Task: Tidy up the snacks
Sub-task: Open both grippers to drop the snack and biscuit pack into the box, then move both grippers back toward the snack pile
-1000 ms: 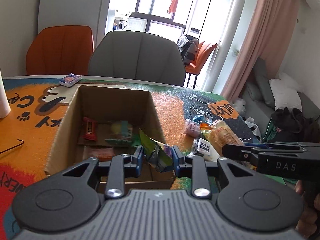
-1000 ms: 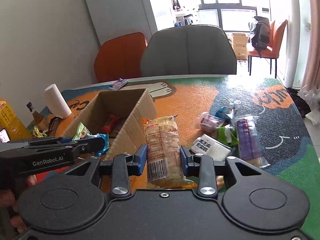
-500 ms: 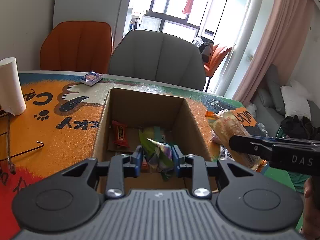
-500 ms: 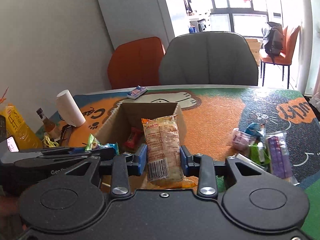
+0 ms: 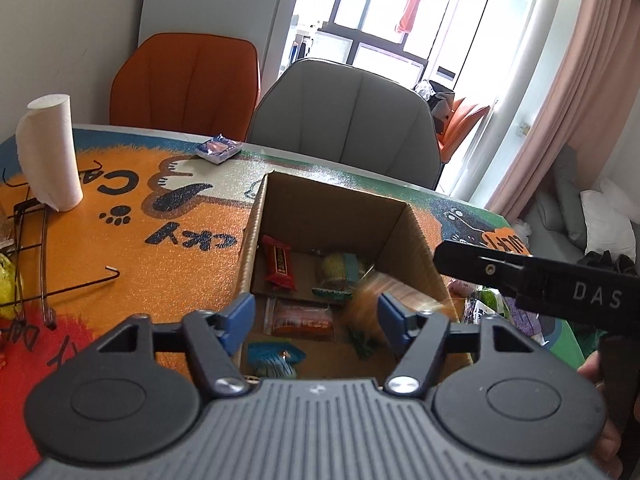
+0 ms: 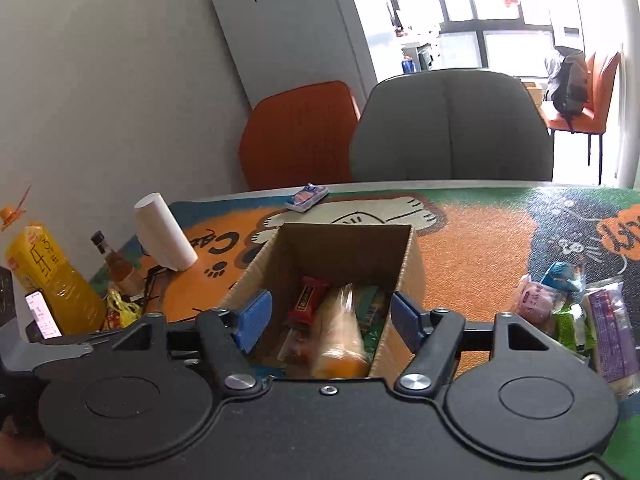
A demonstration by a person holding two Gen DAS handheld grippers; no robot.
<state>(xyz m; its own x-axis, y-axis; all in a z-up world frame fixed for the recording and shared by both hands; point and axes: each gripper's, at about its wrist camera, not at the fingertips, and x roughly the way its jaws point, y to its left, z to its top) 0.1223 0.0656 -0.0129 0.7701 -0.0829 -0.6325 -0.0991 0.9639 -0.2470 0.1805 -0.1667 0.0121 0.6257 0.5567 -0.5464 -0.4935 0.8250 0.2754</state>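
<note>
An open cardboard box (image 5: 256, 216) (image 6: 404, 256) stands on the cat-print table mat. Inside lie a red bar (image 5: 278, 264) (image 6: 308, 300), a yellow-green packet (image 5: 336, 270), an orange packet (image 5: 304, 318) and a blue one (image 5: 274, 358). My left gripper (image 5: 316, 320) hangs over the box's near edge, its jaws opening with nothing pressed between them. A small green packet (image 5: 362, 344) lies below it. My right gripper (image 6: 330, 320) is over the box too, jaws opening. A blurred bread packet (image 6: 340, 332) (image 5: 376, 296) drops free between its fingers.
Several loose snack packets (image 6: 532, 300) (image 6: 608, 332) lie on the mat right of the box. Left of it are a paper roll (image 5: 48, 152), wire glasses (image 5: 40, 264), a yellow bottle (image 6: 48, 276) and a phone (image 6: 40, 314). A small blue packet (image 5: 218, 148) and two chairs are beyond.
Both grippers moved left over the box and opened. The left one let go of the green packet, now in the box; the right one released the bread packet, which is falling in.
</note>
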